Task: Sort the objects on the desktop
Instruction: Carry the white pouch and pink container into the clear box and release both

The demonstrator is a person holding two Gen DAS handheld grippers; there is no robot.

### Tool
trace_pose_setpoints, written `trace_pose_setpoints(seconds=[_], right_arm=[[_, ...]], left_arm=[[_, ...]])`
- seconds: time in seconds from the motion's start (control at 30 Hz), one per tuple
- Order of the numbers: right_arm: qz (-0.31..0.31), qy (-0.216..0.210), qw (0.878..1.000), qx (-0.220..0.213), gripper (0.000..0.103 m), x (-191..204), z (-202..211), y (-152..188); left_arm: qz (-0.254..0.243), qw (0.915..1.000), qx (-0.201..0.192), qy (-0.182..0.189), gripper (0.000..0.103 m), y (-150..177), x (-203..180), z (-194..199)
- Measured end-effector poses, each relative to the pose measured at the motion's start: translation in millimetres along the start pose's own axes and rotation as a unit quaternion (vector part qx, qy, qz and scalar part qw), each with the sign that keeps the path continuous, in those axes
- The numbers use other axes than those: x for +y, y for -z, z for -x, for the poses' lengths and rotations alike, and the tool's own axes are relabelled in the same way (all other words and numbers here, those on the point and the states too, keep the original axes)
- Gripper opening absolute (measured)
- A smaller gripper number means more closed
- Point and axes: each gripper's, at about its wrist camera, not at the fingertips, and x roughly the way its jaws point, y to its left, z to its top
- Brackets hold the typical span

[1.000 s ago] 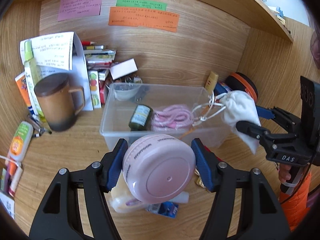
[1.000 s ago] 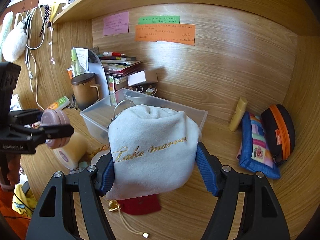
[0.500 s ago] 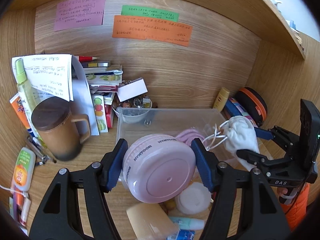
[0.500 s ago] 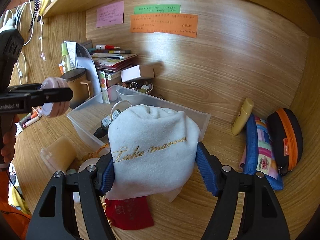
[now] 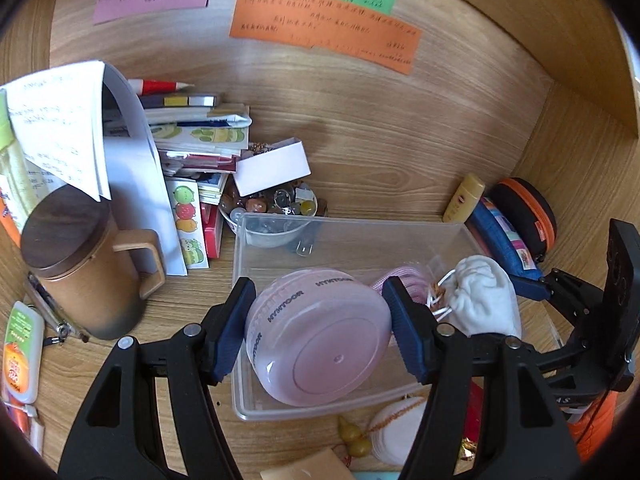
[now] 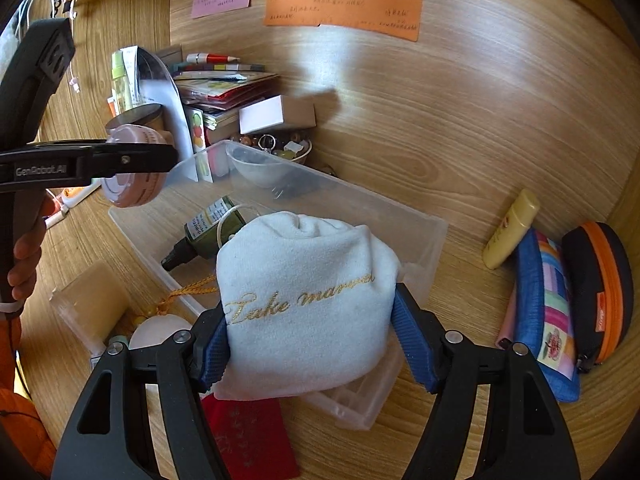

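Observation:
My left gripper (image 5: 320, 332) is shut on a round pink case (image 5: 316, 340), held over the left part of the clear plastic bin (image 5: 352, 232). That pink case (image 6: 132, 168) also shows at the left of the right wrist view. My right gripper (image 6: 312, 340) is shut on a white drawstring pouch (image 6: 304, 296) with gold lettering, held over the bin's (image 6: 424, 236) near right part. In the left wrist view the pouch (image 5: 484, 300) hangs at the bin's right end. Inside the bin lie a dark green bottle (image 6: 212, 228) and a pink coiled cord (image 5: 404, 276).
A brown lidded mug (image 5: 80, 264), papers and stacked books (image 5: 196, 140) crowd the back left. A small bowl of trinkets (image 5: 272, 208) stands behind the bin. A yellow tube (image 6: 512, 228), a patchwork pouch (image 6: 548, 312) and a black-orange case (image 6: 600, 292) lie right. A red pouch (image 6: 248, 436) lies in front.
Both grippers have moved forward toward the back wall with their loads. The pink case and the white pouch now hang over the bin instead of in front of it.

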Motion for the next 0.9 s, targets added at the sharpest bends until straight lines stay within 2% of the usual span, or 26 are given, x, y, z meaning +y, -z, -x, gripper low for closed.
trace_pose_setpoints(seconds=[0.5,0.73,0.9], right_arm=[[-0.017,-0.022,1.000,0.005,0.071,-0.8,-13.7,1.5],[-0.019,-0.020,1.000,0.002,0.071,-1.3,-14.3,1.5],[-0.021,-0.014,1.000,0.002,0.076,-2.7,-14.3,2.5]], left_arm=[[-0.011,0.9994,0.033,-0.001,0.065,3.9,-1.4,-25.4],[0.002,0.9983,0.059,0.005,0.065,5.2,4.3,-33.8],[-0.010,0.9978,0.065,0.000,0.065,6.7,-1.6,-35.7]])
